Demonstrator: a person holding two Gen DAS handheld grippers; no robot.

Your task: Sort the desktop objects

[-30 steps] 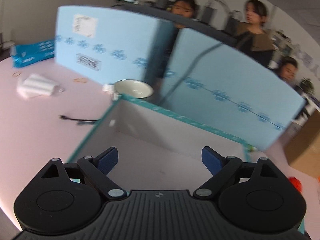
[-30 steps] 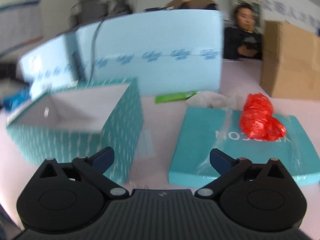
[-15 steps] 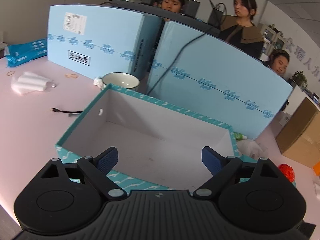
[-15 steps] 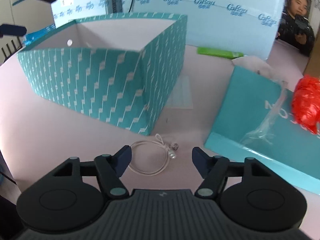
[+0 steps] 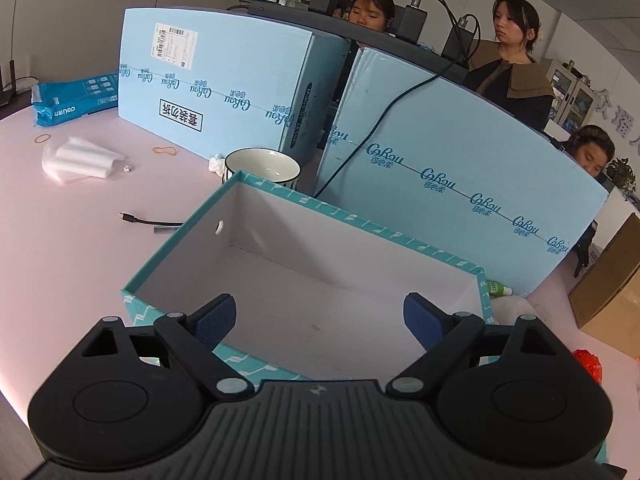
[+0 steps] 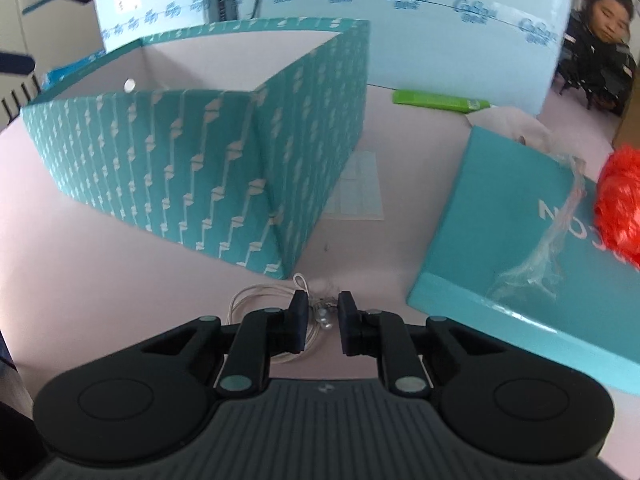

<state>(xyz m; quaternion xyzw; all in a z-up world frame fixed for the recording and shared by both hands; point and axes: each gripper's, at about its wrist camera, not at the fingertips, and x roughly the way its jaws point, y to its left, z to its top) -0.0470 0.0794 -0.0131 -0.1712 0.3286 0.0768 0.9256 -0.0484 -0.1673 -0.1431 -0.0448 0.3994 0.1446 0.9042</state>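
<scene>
An open teal patterned box (image 5: 360,222) with a white inside stands on the pink table; it also shows in the right wrist view (image 6: 224,168). My left gripper (image 5: 319,318) is open and empty, held above the box's near edge. My right gripper (image 6: 323,312) is low over the table at the box's near corner. Its jaws are narrowed around the earbuds of a coiled white earphone cable (image 6: 256,300), with a small gap still showing. The rest of the cable lies on the table to the left of the fingers.
A teal box lid (image 6: 520,232) lies to the right with clear plastic wrap (image 6: 548,248) and a red bag (image 6: 618,200) on it. A green tube (image 6: 438,100), a white mug (image 5: 262,166), a black cable (image 5: 150,222), white foam (image 5: 82,158) and tall blue cartons (image 5: 440,184) surround the box.
My right gripper dropped toward the table and its jaws closed in from wide open around the earphone's earbuds. My left gripper pulled back and rose slightly above the box.
</scene>
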